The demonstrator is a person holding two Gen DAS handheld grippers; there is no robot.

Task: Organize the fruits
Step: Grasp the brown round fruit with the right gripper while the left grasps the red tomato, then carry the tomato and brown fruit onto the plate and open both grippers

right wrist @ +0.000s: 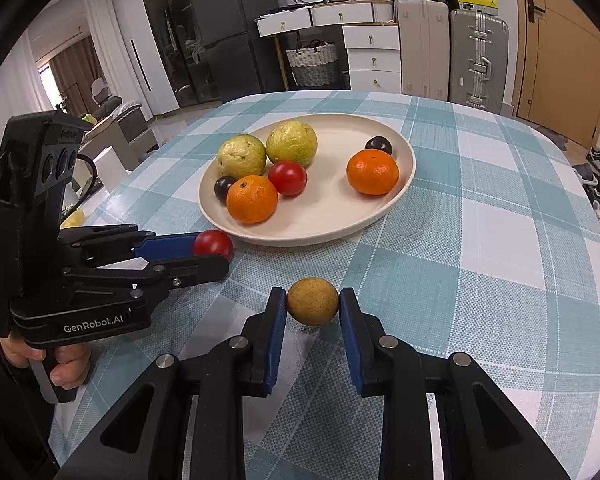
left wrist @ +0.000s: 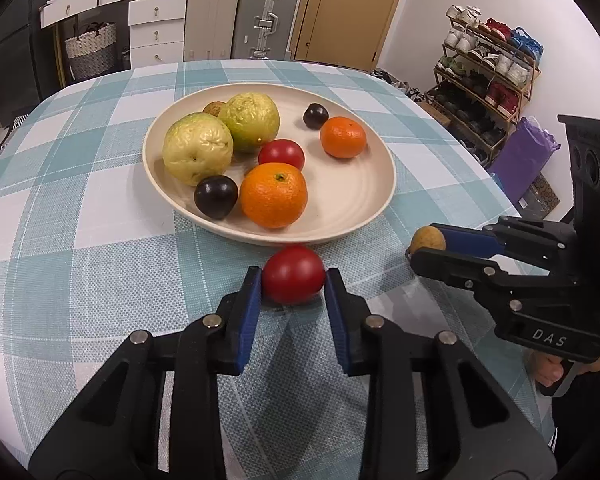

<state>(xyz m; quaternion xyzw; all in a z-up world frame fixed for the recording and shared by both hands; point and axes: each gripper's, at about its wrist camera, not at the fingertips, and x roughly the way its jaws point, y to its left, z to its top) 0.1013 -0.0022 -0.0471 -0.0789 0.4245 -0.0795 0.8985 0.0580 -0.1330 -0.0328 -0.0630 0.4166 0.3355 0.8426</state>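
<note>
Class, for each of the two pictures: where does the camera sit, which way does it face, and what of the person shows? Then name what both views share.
Left wrist: sits on the left hand-held gripper, looking along its fingers, which clamp a red tomato; the person's right hand shows.
Right wrist: sits on the right hand-held gripper, which clamps a small brown fruit; the left hand shows.
Shared: the plate of fruit and the checked tablecloth.

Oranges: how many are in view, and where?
2, both on the plate. The near orange sits at the front beside a dark plum; the far orange sits toward the right rim. None looks hidden.
</note>
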